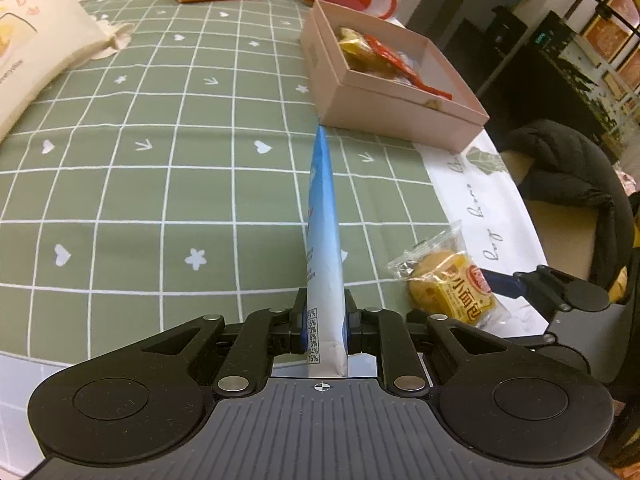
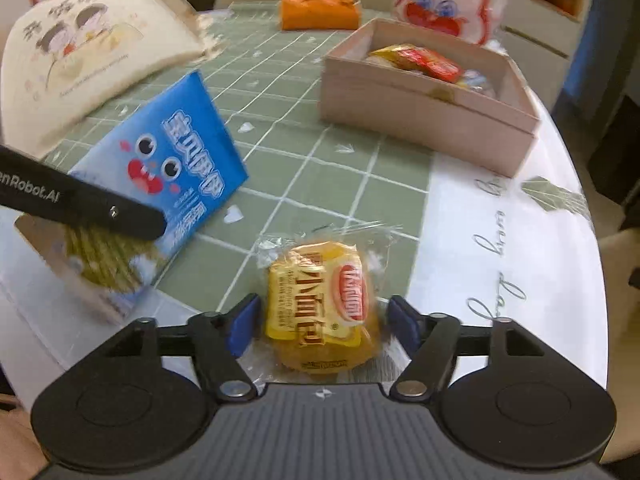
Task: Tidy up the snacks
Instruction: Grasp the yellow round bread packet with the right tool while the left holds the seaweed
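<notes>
My left gripper [image 1: 325,320] is shut on a blue snack bag [image 1: 324,240], held edge-on above the green checked tablecloth; the bag's blue face with a cartoon mouth also shows in the right wrist view [image 2: 172,160]. My right gripper [image 2: 320,324] is open, its blue pads on either side of a small yellow wrapped bread [image 2: 320,304] that lies on the table; the bread also shows in the left wrist view [image 1: 448,280]. A pink open box [image 1: 384,104] holding several snack packets stands further back, also seen in the right wrist view [image 2: 420,112].
A cream cartoon bag [image 2: 88,52] lies at the far left. An orange pack [image 2: 320,8] and a red-and-white cartoon bag [image 2: 452,0] sit at the back. The table's rounded right edge [image 2: 592,264] is near; a chair with a black coat [image 1: 576,184] stands beside it.
</notes>
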Demonstrator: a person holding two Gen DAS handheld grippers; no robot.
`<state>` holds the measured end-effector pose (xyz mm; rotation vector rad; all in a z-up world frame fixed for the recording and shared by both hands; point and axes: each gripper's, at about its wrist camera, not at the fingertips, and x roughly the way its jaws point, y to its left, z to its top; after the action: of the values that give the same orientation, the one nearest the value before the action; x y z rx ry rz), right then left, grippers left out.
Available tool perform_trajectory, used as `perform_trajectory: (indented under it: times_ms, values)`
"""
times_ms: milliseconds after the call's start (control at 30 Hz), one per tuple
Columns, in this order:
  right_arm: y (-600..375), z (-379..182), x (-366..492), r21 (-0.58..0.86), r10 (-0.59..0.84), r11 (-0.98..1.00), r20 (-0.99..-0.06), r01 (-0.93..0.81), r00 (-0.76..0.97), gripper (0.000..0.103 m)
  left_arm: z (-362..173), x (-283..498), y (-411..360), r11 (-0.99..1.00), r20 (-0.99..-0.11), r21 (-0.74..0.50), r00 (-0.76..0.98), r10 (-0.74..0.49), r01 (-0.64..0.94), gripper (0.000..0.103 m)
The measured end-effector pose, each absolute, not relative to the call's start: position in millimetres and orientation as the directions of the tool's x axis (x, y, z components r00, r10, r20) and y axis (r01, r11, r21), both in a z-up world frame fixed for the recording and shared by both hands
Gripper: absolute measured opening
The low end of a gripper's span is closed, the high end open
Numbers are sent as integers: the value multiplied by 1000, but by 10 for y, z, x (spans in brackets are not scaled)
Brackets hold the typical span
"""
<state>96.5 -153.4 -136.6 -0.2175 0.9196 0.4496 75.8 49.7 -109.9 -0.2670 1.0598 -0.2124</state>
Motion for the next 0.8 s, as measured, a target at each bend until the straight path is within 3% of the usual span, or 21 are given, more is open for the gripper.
perform_trajectory:
  times_ms: [333, 467, 567, 633, 800]
  values:
    - [-1598, -1448, 932, 37, 261, 924, -788, -380, 557, 95, -1164, 788, 434, 950, -856, -309, 425, -294, 33, 18]
    - [-1612, -1449, 961, 36, 278, 910, -793, -413, 542, 97, -1188, 745, 415, 949, -858, -313, 420, -295, 27, 18]
    - [-1632, -1408, 1019, 47, 282, 910, -799, -413, 531, 87, -1175, 724, 426, 945, -848, -327, 433, -306, 28, 18]
    - [-1647, -1363, 1029, 52, 292, 905, -798, -423, 527, 60, -1141, 720, 436, 941, -838, -337, 445, -316, 34, 18]
    - [-1744, -1197, 1022, 90, 331, 892, -797, -442, 506, 56, -998, 745, 425, 929, -809, -366, 474, -348, 57, 18]
